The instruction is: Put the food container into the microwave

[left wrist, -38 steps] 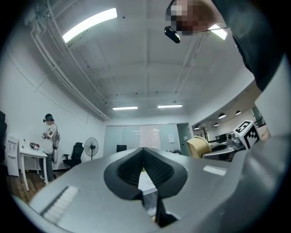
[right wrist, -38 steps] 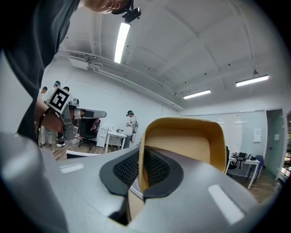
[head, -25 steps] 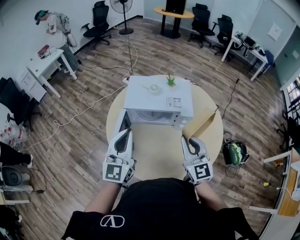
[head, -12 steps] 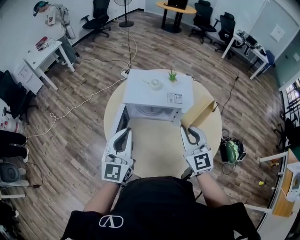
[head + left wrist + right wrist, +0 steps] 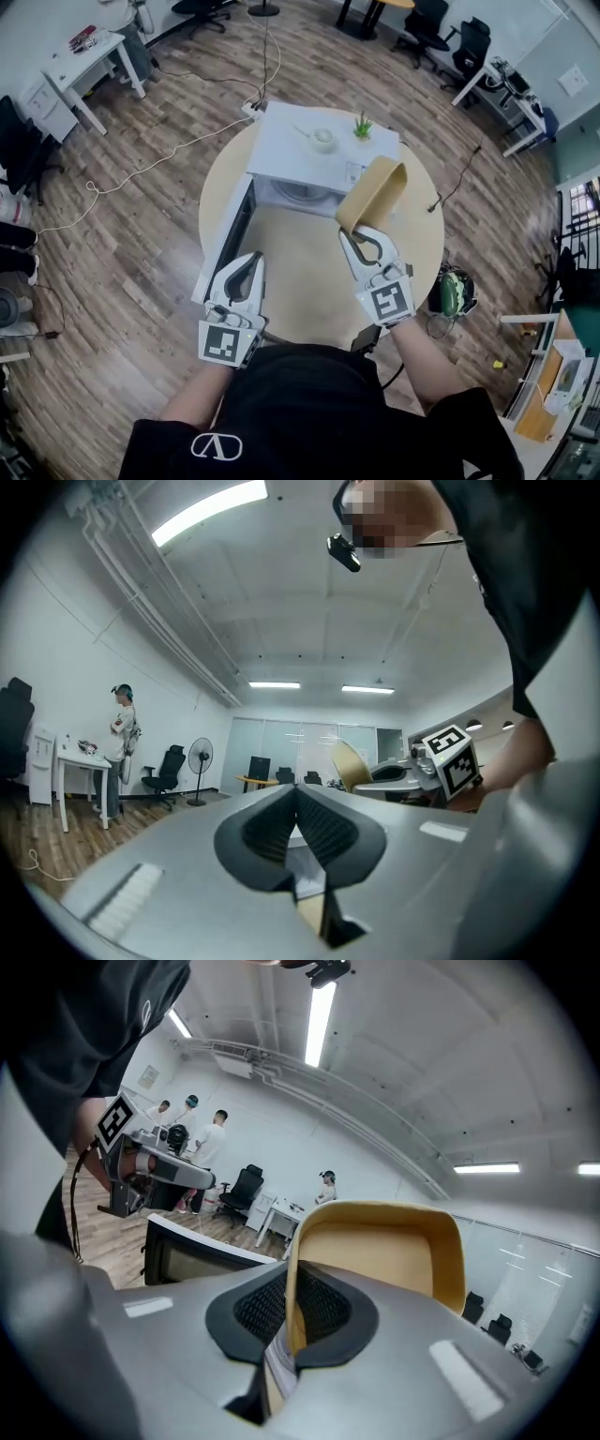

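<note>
A white microwave (image 5: 309,150) stands at the far side of the round wooden table (image 5: 300,291), its door (image 5: 225,239) swung open to the left. My right gripper (image 5: 354,232) is shut on the rim of a tan food container (image 5: 373,195), held tilted in the air just in front of the microwave's opening. The right gripper view shows the container (image 5: 375,1251) pinched between the jaws (image 5: 292,1307), with the open door (image 5: 197,1255) to the left. My left gripper (image 5: 251,258) is shut and empty, low on the left beside the door; its closed jaws (image 5: 298,803) hold nothing.
A small green plant (image 5: 363,125) and a white dish (image 5: 323,140) sit on the microwave's top. A green bag (image 5: 450,291) lies on the floor at the right. Cables cross the floor at the left, and desks and office chairs ring the room.
My right gripper has lifted the tan container off the table's right side and carried it up and left, in front of the microwave. The left gripper has stayed put.
</note>
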The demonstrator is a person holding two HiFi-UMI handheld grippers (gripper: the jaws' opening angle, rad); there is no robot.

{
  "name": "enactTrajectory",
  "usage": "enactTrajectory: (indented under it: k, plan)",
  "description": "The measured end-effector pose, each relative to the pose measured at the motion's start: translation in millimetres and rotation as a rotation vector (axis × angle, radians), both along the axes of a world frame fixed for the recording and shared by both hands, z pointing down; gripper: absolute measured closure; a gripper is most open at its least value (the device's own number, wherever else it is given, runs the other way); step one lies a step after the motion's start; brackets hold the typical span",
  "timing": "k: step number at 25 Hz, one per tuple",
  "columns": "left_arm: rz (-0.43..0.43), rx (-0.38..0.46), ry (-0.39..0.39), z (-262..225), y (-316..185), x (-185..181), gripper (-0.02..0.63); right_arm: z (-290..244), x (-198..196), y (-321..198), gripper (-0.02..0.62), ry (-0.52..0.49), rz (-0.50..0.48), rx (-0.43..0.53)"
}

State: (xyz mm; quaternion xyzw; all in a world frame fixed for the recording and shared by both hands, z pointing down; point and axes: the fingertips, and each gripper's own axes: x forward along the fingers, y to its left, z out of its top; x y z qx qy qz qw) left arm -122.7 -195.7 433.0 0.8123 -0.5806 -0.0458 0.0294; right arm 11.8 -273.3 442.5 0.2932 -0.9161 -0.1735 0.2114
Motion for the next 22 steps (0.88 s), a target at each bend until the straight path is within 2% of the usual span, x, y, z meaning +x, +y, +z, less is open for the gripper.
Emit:
enactTrajectory:
  k: [8,13,18,22]
  plan:
    - [-0.031,-0.096,0.051,48,15,-5,0.606,53,-55,10,0.581,0.103,-0.210,-0.054]
    - [-0.040,-0.118,0.060,66,18,-7,0.606,97,-83,18,0.583,0.188,-0.326,-0.101]
    - [-0.039,-0.127,0.032,75,18,-6,0.606,159,-91,33,0.583,0.330,-0.446,-0.185]
    - [-0.034,-0.126,0.011,81,16,-7,0.606,209,-84,31,0.583,0.442,-0.488,-0.244]
